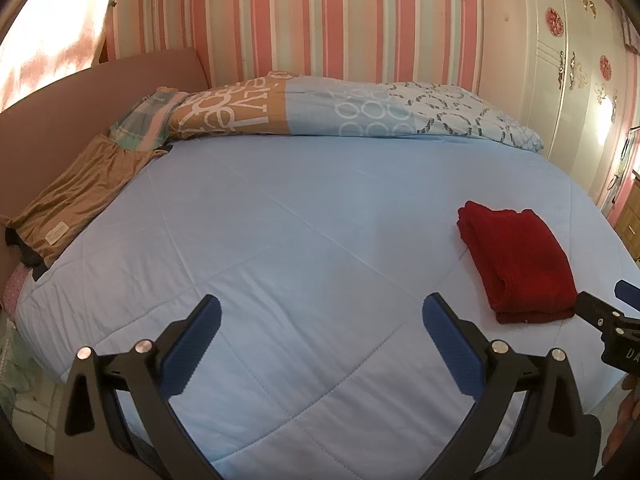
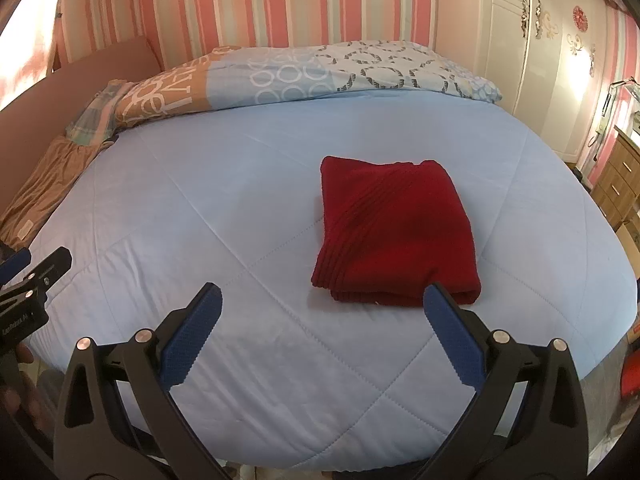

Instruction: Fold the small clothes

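A red knit garment [image 2: 394,234] lies folded into a neat rectangle on the light blue quilt [image 2: 220,208]. It also shows at the right of the left wrist view [image 1: 516,260]. My right gripper [image 2: 320,308] is open and empty, just in front of the garment's near edge, its right finger overlapping that edge. My left gripper [image 1: 320,320] is open and empty over bare quilt [image 1: 280,220], left of the garment. Each gripper shows at the edge of the other's view.
A brown garment [image 1: 80,192] lies at the bed's left edge beside a checked cloth [image 1: 148,120]. A patterned pillow [image 1: 340,108] lies across the head of the bed. A white wardrobe [image 1: 568,80] and wooden drawers [image 2: 616,180] stand at the right.
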